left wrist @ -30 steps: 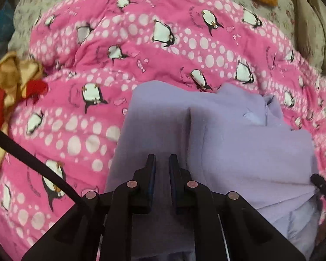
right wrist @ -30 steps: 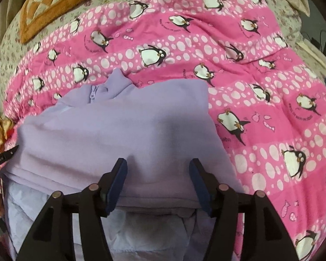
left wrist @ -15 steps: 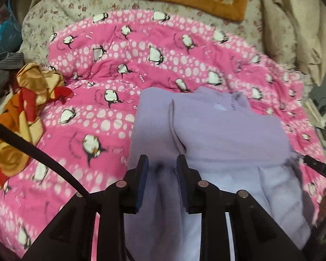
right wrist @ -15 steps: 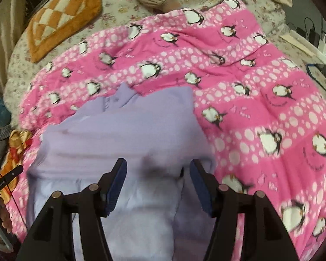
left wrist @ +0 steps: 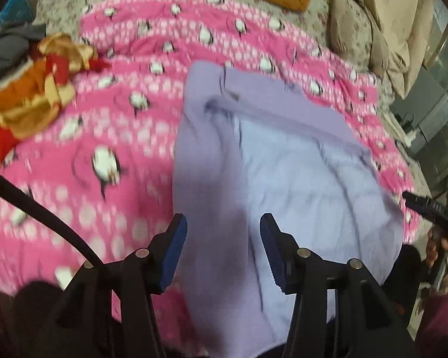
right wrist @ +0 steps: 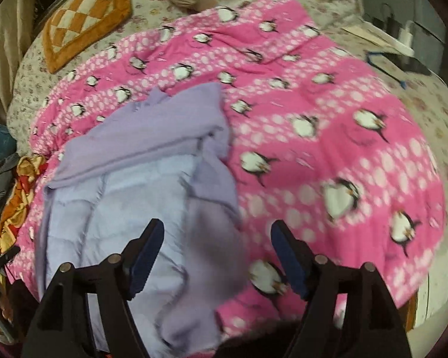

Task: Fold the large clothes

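Observation:
A lilac fleece jacket lies on a pink penguin-print quilt, its far part folded toward me so the paler quilted lining shows. My left gripper hangs above the jacket's left edge, jaws opening, nothing between the pads. In the right wrist view the jacket lies at lower left. My right gripper hovers over the jacket's right edge and the quilt, jaws opening, pads touching nothing. The right gripper's tip and a hand show at the left wrist view's right edge.
An orange, red and yellow garment is bunched at the quilt's left side, with grey cloth behind it. An orange checked cushion lies at the far end of the bed. Beige bedding is piled far right. A black cable crosses lower left.
Both grippers have pulled back toward me and risen. The left gripper was shut over the jacket and now stands open; the right has widened. The folded jacket lies released, lining showing.

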The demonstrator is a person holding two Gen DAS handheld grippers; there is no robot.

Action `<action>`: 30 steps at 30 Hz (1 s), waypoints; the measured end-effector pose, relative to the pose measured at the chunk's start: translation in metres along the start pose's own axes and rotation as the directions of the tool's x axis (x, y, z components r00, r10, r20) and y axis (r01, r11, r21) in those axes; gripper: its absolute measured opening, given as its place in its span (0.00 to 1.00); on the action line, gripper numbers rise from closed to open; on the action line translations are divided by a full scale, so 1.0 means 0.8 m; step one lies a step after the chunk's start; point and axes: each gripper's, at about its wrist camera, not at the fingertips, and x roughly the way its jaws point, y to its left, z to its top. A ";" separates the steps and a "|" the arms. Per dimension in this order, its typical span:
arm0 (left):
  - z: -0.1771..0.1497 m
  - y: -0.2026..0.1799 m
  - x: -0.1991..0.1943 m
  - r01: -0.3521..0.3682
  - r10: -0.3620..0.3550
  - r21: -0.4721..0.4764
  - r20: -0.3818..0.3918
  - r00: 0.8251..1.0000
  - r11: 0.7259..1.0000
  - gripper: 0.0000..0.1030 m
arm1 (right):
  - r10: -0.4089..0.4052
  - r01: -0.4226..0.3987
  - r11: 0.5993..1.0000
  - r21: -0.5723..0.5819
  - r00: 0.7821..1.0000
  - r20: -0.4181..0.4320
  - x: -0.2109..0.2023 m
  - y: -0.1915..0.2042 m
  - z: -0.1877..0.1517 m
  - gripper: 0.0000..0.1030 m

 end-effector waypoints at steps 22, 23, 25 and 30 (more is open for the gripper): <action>-0.049 0.021 -0.007 -0.007 0.004 -0.061 -0.049 0.999 0.998 0.21 | 0.177 -0.201 0.963 -0.180 0.975 -0.136 -0.003 -0.007 -0.106 0.81; -0.050 0.021 -0.009 -0.008 0.005 -0.061 -0.048 0.999 0.998 0.21 | 0.182 -0.204 0.965 -0.165 0.973 -0.141 -0.002 -0.012 -0.112 0.81; -0.051 0.023 -0.013 -0.012 0.009 -0.061 -0.045 0.999 0.998 0.21 | 0.189 -0.207 0.966 -0.153 0.974 -0.125 -0.008 -0.018 -0.118 0.80; -0.056 0.031 -0.022 -0.025 0.021 -0.081 -0.044 0.999 0.996 0.21 | 0.195 -0.216 0.960 -0.179 0.972 -0.132 -0.011 -0.014 -0.125 0.77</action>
